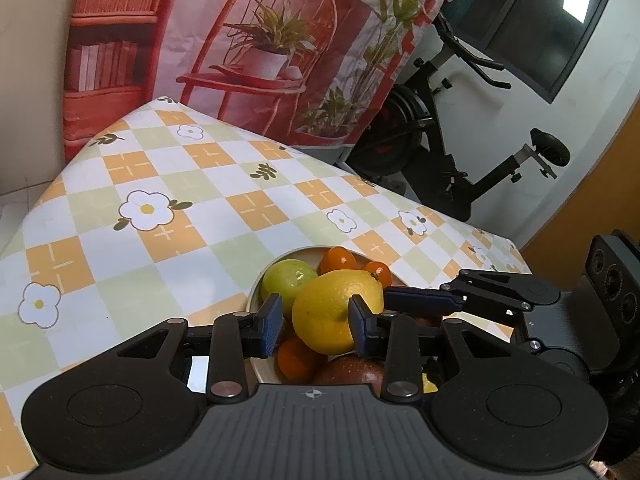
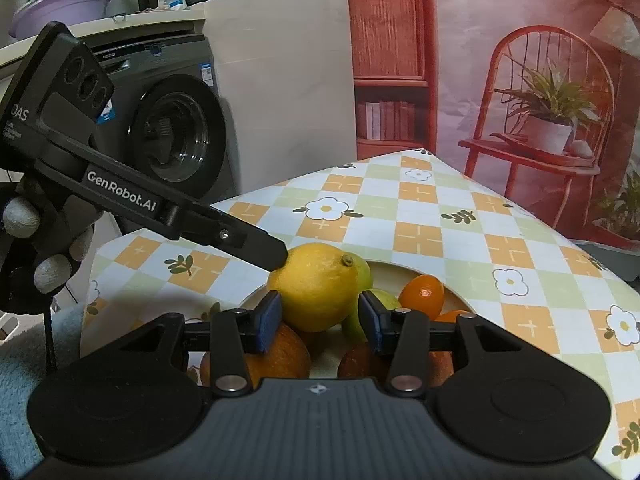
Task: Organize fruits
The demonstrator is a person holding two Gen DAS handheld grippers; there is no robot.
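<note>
Topmost on the heap in the bowl (image 1: 256, 292): the yellow lemon (image 1: 336, 312), stem nub uppermost in the right wrist view. Lies straight ahead of the left gripper (image 1: 316, 320), just beyond its blue pads (image 1: 272, 316), wider than the gap between them. Narrowly spread there, pinching nothing.

Same picture from the other side: straight ahead of the right gripper (image 2: 318, 320), again just past the pads and not between them. Narrowly spread too, nothing pinched. Tip of the left gripper touching the lemon's upper flank in the right wrist view; tip of the right gripper meeting its opposite flank in the left wrist view.

Behind the lemon, a green fruit (image 1: 286, 280) and two small oranges (image 1: 340, 258). Under it, nearer the grippers, a larger orange (image 1: 294, 358) and a red-brown apple (image 1: 352, 372).

Bowl on the checked, flowered table (image 1: 160, 184), toward its near edge and well apart from the far corner. Beyond that corner, a printed backdrop with a red chair (image 1: 260, 40).
</note>
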